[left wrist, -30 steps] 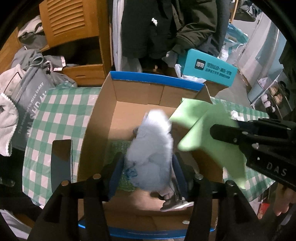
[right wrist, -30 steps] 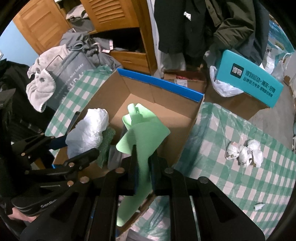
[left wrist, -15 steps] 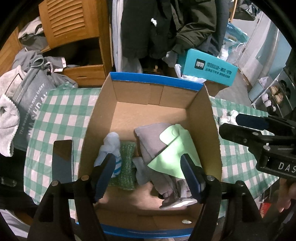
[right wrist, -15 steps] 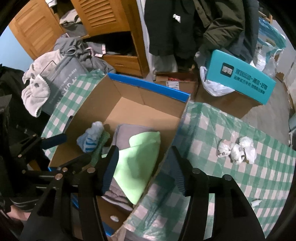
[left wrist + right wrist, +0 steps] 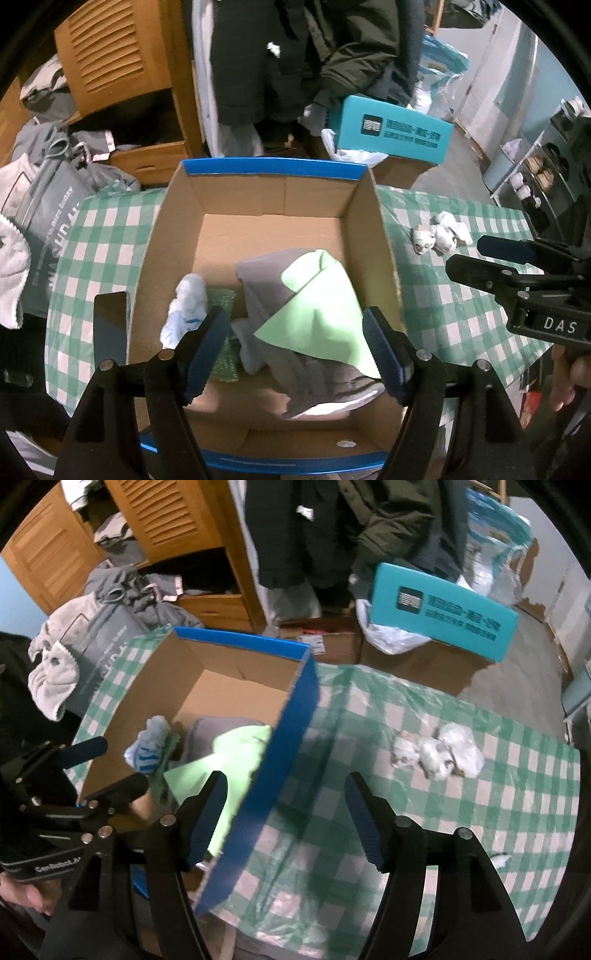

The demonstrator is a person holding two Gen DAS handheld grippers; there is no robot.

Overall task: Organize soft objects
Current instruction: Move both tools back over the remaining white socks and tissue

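An open cardboard box (image 5: 273, 192) with blue edges sits on a green checked tablecloth (image 5: 99, 236). Inside lie a light green cloth (image 5: 317, 310), a grey garment (image 5: 262, 280), a white and blue sock bundle (image 5: 186, 310) and a green knitted piece (image 5: 221, 325). My left gripper (image 5: 295, 354) is open and empty above the box's near side. My right gripper (image 5: 284, 819) is open and empty over the box's right wall (image 5: 280, 760). Crumpled white soft items (image 5: 436, 753) lie on the cloth to the right; they also show in the left wrist view (image 5: 439, 232).
A teal box (image 5: 391, 129) sits on a carton beyond the table. A wooden cabinet (image 5: 122, 74) and hanging dark coats (image 5: 295, 55) stand behind. A grey bag (image 5: 48, 206) and white towel (image 5: 11, 266) lie at the table's left. A dark flat object (image 5: 110, 325) lies left of the box.
Both grippers opened: the sock bundle and the green cloth dropped into the box. The right gripper has since moved right, across the box wall towards the table.
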